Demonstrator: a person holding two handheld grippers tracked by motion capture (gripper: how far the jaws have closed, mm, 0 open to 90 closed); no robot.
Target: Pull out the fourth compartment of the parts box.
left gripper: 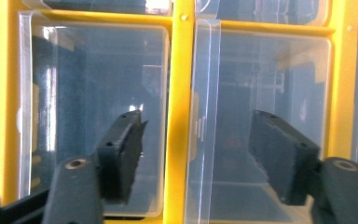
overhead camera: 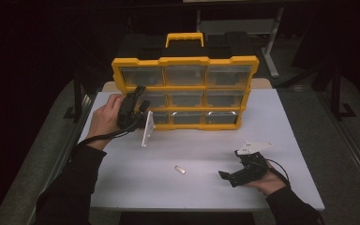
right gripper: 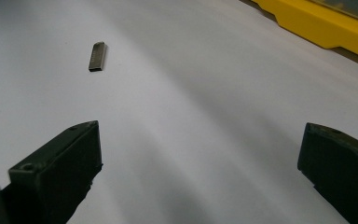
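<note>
Left tool (overhead camera: 140, 108) at the lower-left drawer (left gripper: 93, 116) of the yellow organizer (overhead camera: 185, 61), jaws half spread astride the divider, pinching nothing. Drawer is clear plastic, seemingly empty; next move likely calls for closing on its front edge and pulling. Right tool (overhead camera: 236, 171), spread wide, rests right of the small metal clip (overhead camera: 180, 169), which lies before the organizer.

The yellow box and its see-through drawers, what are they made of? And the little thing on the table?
The yellow box looks like smooth moulded plastic. Its drawers seem clear glossy plastic: you see through them, with glints. The little piece looks like dull grey metal, probably.
</note>
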